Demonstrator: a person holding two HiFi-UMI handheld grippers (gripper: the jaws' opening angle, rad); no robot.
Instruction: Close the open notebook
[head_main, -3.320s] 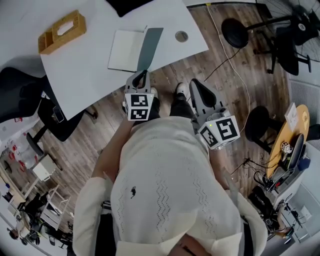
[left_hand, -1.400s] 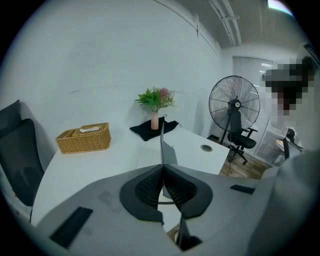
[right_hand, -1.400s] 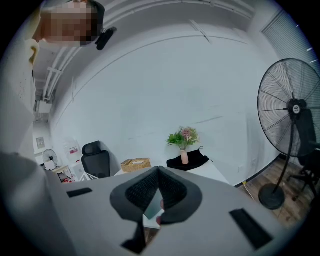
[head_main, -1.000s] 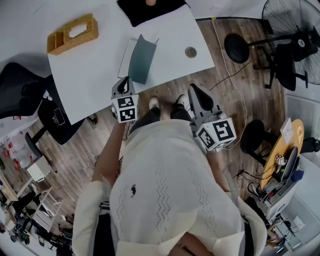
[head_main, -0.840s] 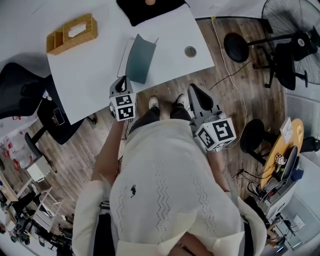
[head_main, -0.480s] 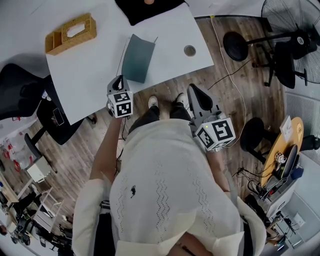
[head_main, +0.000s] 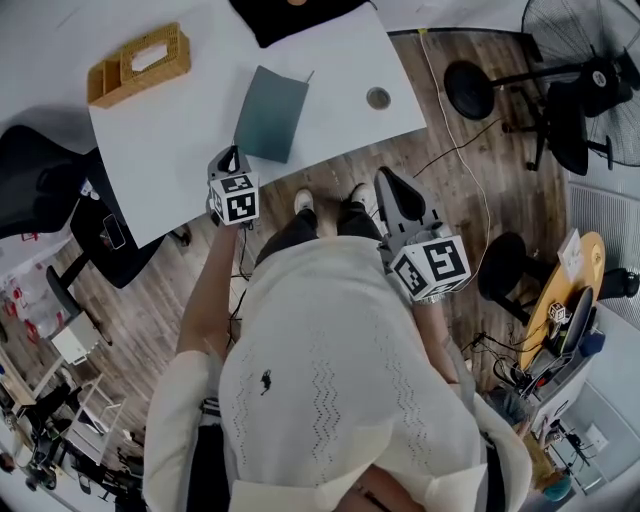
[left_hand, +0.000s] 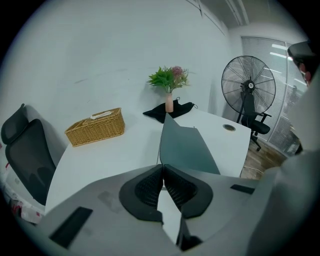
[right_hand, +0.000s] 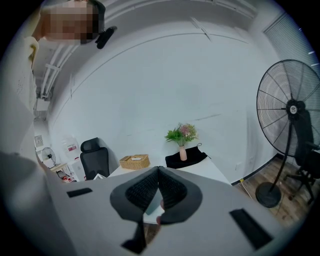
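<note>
Lying flat on the white table (head_main: 170, 150) near its front edge, the teal notebook (head_main: 270, 115) shows only its cover, so the closing looks done; the left gripper (head_main: 231, 153) hovers just short of the notebook's near edge, its jaws pressed together with nothing between them, likely because a cover needs pushing, not gripping; the right gripper (head_main: 386, 181) hangs over the wooden floor beside the person's waist, well apart from the table, jaws likewise together and empty, apparently unneeded; a wicker basket (head_main: 140, 62) sits farther back.
</note>
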